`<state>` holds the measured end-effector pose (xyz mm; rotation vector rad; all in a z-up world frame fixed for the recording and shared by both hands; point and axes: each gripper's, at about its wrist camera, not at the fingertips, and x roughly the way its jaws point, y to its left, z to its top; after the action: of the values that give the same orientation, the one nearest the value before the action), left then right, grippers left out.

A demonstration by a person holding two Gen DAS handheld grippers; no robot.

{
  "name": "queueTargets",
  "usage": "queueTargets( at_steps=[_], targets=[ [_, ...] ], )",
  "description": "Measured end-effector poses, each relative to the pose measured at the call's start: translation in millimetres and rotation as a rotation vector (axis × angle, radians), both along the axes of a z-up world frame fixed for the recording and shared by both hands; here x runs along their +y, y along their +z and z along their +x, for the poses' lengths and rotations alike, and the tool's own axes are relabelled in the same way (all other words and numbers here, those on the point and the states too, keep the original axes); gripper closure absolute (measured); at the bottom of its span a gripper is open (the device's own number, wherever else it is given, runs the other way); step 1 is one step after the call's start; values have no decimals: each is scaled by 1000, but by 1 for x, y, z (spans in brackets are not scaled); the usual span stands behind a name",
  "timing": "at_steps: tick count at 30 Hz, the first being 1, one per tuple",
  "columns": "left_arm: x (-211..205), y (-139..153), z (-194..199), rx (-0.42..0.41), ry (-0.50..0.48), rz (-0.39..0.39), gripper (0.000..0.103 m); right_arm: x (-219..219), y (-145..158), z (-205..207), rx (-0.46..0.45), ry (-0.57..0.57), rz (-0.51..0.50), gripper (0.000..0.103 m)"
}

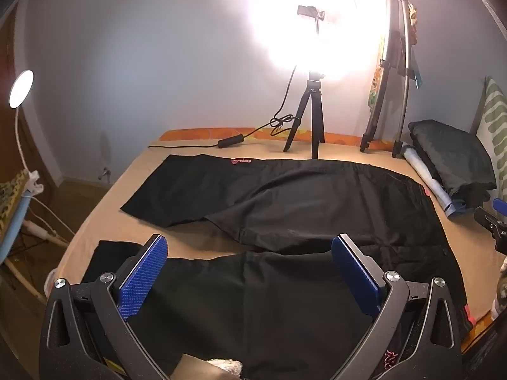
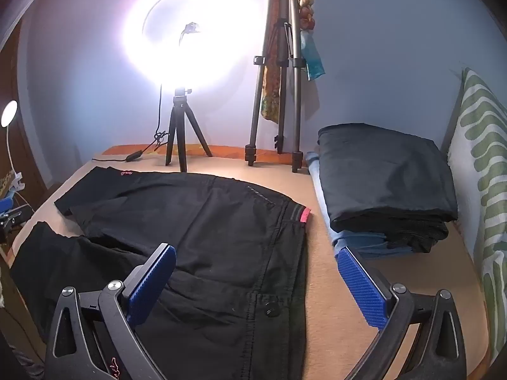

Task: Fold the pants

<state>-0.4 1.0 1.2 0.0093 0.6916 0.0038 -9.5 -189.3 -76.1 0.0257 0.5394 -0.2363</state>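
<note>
Your ring light (image 1: 317, 19) glare washes out the device clipped at its centre, can't tell what it is. Pants (image 2: 202, 247) run off the bottom edge in both views. Pink logo on the far leg too small to read. Tall tripod (image 2: 279, 63) top is cropped.

Home bedroom, rigged for recording. Bed (image 2: 332, 332) with tan sheet serves as the work surface, orange patterned edge along the far side by a plain pale wall. Green-and-white pillow (image 2: 484, 171) at right, stack of folded clothes (image 2: 386, 177) beside it. Lit ring light (image 2: 187, 41) on a small tripod and a taller tripod (image 2: 279, 72) stand at the far edge. Clip lamp (image 1: 21, 88) left, wooden floor below.
</note>
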Motion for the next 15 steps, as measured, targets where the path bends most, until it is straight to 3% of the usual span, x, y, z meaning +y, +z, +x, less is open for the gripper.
queueTargets(
  at_steps=[6, 7, 15],
  targets=[
    [11, 1, 1, 1, 14, -36, 0, -7, 0, -3, 12, 9, 0, 0],
    [4, -1, 0, 0, 7, 6, 0, -7, 1, -3, 13, 10, -1, 0],
    [2, -7, 1, 5, 1, 8, 0, -13, 3, -4, 11, -9, 0, 0]
  ],
)
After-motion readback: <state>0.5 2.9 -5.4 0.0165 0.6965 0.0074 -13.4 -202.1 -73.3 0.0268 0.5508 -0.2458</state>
